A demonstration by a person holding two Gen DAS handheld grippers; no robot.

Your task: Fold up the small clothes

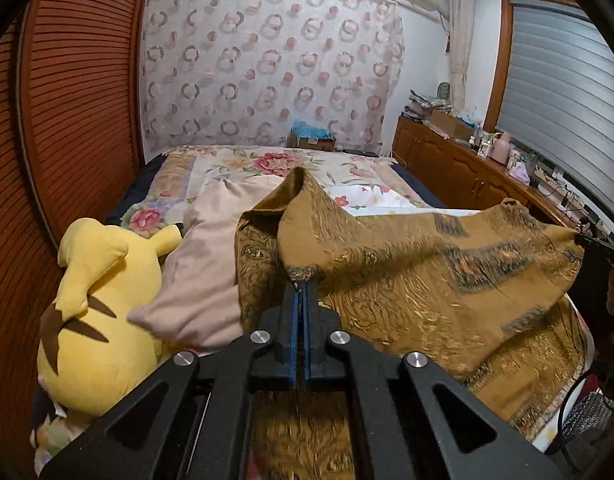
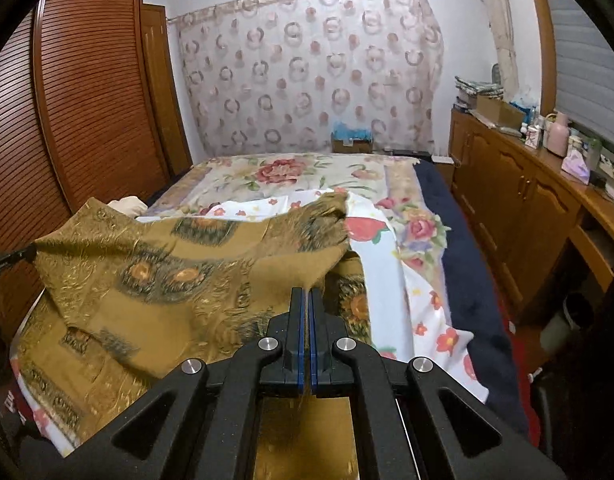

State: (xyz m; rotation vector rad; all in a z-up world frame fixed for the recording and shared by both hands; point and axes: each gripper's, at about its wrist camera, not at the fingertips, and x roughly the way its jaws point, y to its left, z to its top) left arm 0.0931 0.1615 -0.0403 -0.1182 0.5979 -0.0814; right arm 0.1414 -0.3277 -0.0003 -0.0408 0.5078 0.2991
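Note:
A mustard-brown patterned garment hangs lifted over the near end of the bed, stretched between both grippers. My left gripper is shut on its left edge. My right gripper is shut on its right edge; the garment also shows in the right wrist view, with a lower layer draping onto the bed. The right gripper's tip shows at the far right of the left wrist view; the left gripper's tip shows at the far left of the right wrist view.
The bed has a floral cover and a white flowered sheet. A yellow plush toy and a beige pillow lie at the left. A slatted wooden wardrobe stands left; a cluttered wooden cabinet runs along the right.

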